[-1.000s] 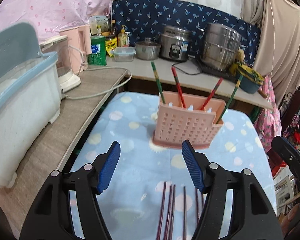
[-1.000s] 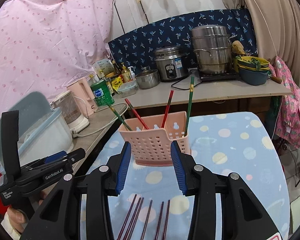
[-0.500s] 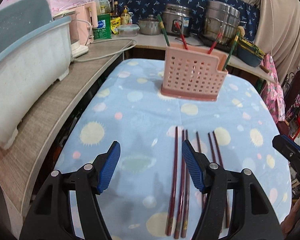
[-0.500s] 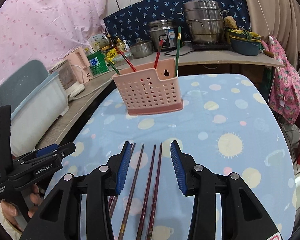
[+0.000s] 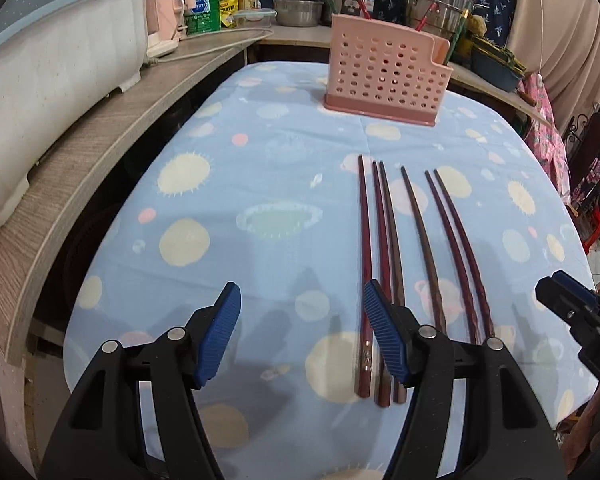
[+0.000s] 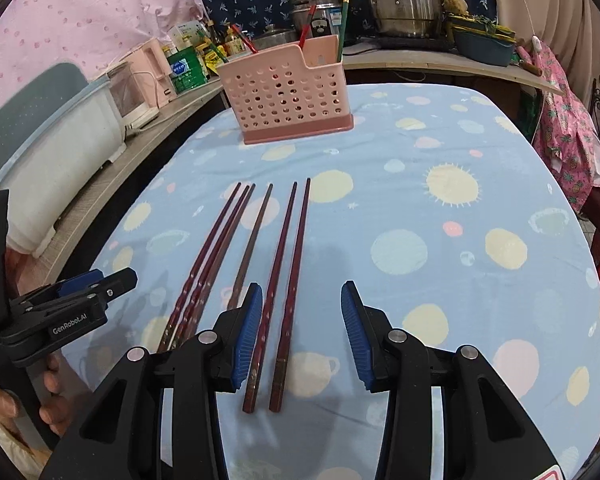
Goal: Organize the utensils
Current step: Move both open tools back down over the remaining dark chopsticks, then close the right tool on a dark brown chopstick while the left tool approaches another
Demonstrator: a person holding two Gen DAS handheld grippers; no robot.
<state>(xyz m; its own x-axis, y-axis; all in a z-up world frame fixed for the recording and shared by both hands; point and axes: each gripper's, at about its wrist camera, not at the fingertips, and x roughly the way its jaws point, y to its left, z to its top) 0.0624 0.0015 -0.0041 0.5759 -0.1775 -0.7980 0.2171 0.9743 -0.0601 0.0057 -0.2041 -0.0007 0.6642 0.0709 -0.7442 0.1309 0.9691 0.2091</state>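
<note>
Several dark red chopsticks lie side by side on the blue spotted cloth [image 5: 260, 184], a close trio [image 5: 376, 240] on the left and a looser trio [image 5: 444, 232] on the right. My left gripper [image 5: 302, 334] hangs open and empty just left of the trio's near ends, its right pad over them. My right gripper [image 6: 302, 336] is open above the two rightmost chopsticks [image 6: 292, 248], which show between its pads untouched. At the far end stands a pink perforated holder [image 5: 384, 76] [image 6: 288, 96] with several red and green chopsticks in it.
A wooden counter runs along the left with a white and blue tub [image 5: 40, 80] and a pink kettle [image 6: 148, 64]. Steel pots [image 6: 400, 4] and bottles line the back counter. A hand [image 6: 52, 384] holds the left gripper's handle.
Both grippers have sunk toward the table and tilted down, so the chopsticks' near ends now lie under them and the holder looks farther off. Neither jaw width has changed.
</note>
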